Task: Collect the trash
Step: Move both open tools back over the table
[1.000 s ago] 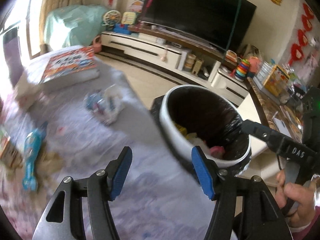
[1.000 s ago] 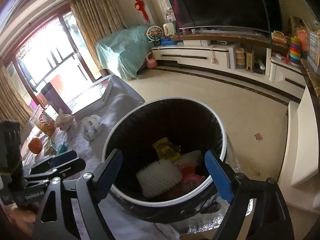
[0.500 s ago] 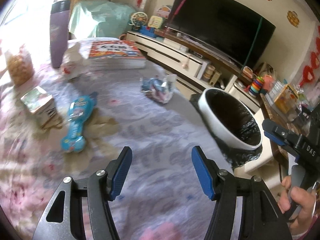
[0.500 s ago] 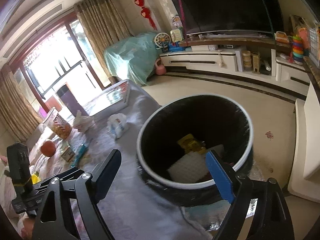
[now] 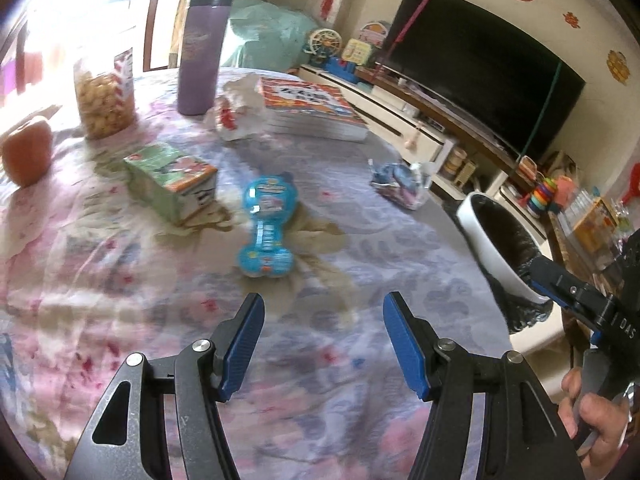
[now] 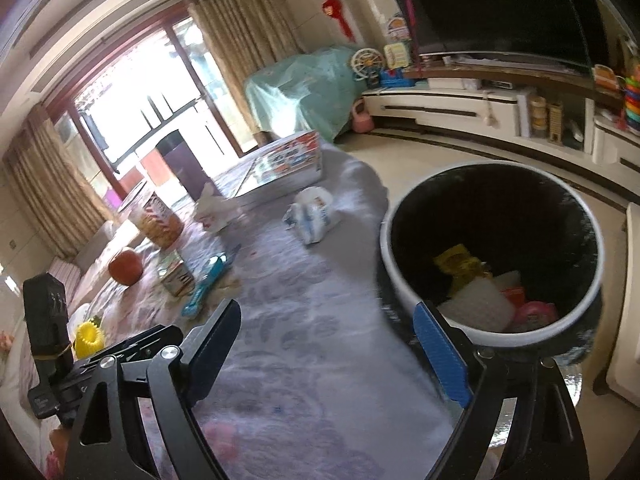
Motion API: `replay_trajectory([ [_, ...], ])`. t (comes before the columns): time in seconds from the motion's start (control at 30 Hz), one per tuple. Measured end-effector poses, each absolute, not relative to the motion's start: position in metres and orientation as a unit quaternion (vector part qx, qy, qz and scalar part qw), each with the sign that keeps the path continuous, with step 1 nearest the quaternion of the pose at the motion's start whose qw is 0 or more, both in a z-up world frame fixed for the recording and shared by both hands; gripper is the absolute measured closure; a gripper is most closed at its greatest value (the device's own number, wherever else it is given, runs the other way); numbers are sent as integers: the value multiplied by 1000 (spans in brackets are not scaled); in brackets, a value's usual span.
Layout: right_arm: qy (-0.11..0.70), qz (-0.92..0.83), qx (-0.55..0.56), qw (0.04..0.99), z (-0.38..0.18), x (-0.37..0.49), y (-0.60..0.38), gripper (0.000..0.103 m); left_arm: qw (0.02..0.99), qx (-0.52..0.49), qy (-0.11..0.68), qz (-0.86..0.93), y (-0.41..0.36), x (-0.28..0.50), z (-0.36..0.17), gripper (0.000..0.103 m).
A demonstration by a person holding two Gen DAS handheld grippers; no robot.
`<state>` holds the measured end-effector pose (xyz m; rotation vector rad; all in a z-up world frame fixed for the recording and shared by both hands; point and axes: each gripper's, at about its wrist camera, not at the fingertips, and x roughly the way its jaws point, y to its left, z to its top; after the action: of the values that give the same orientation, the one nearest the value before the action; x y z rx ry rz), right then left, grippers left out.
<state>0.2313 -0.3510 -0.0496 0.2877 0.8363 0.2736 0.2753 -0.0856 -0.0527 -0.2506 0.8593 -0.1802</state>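
left fingers: apart, empty, over table
right fingers: spread wide, empty, beside bin rim
trash: blue blister pack just ahead of left fingers; crumpled wrapper near table edge; green carton further left
bin: round, white rim, black liner, off table edge
table: floral cloth, lilac-pink, wrinkled
room: TV, curtains
right view only: bin contents, yellow and pink scraps

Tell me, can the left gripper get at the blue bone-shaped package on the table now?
Probably yes: the left gripper is open and empty, and the blue package lies straight ahead on the tablecloth with nothing between.
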Motion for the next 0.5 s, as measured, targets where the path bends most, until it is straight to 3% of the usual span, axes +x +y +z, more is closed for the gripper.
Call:
replay_trajectory([
  [0.5, 404, 168, 111, 892, -60, 268, -312, 14, 895, -108, 427, -67, -65, 306, -59, 42],
])
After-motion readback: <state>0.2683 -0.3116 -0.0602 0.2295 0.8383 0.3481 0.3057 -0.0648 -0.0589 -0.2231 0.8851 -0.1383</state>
